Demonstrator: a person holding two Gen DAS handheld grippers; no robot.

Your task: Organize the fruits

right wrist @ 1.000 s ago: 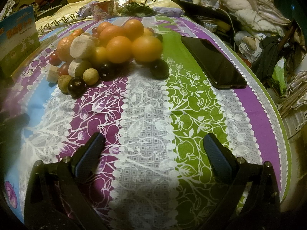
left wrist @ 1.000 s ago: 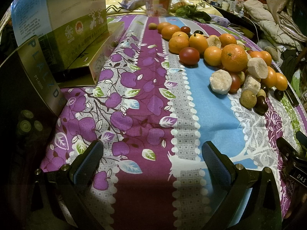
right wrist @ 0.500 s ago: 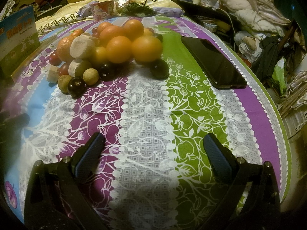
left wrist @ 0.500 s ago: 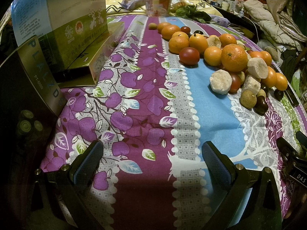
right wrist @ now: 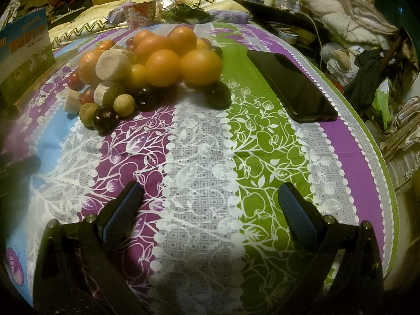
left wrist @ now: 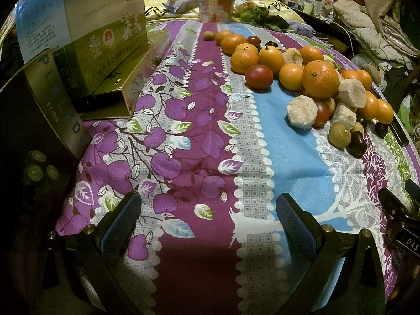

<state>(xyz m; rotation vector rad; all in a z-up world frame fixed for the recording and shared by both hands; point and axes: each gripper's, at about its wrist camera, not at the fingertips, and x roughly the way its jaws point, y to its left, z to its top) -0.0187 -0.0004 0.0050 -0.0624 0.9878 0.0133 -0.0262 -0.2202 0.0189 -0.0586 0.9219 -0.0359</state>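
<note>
A heap of mixed fruit lies on the patterned tablecloth (left wrist: pixel 199 157): several oranges (left wrist: pixel 320 78), red tomatoes (left wrist: pixel 259 76), pale peeled chunks (left wrist: pixel 300 112), tan longans (left wrist: pixel 340 136) and dark round fruits (left wrist: pixel 357 144). The same heap shows in the right wrist view, with oranges (right wrist: pixel 200 65), a pale chunk (right wrist: pixel 113 65), a longan (right wrist: pixel 124 105) and a dark fruit (right wrist: pixel 105 116). My left gripper (left wrist: pixel 207 207) is open and empty, low over the cloth, well short of the heap. My right gripper (right wrist: pixel 210 197) is open and empty, also short of the heap.
Boxes (left wrist: pixel 105 26) stand stacked at the left, a dark box (left wrist: pixel 39 131) nearer. A black phone (right wrist: pixel 291 84) lies right of the fruit. A cup (right wrist: pixel 140 13) and packets sit at the far end. Clutter lies beyond the right table edge (right wrist: pixel 378 157).
</note>
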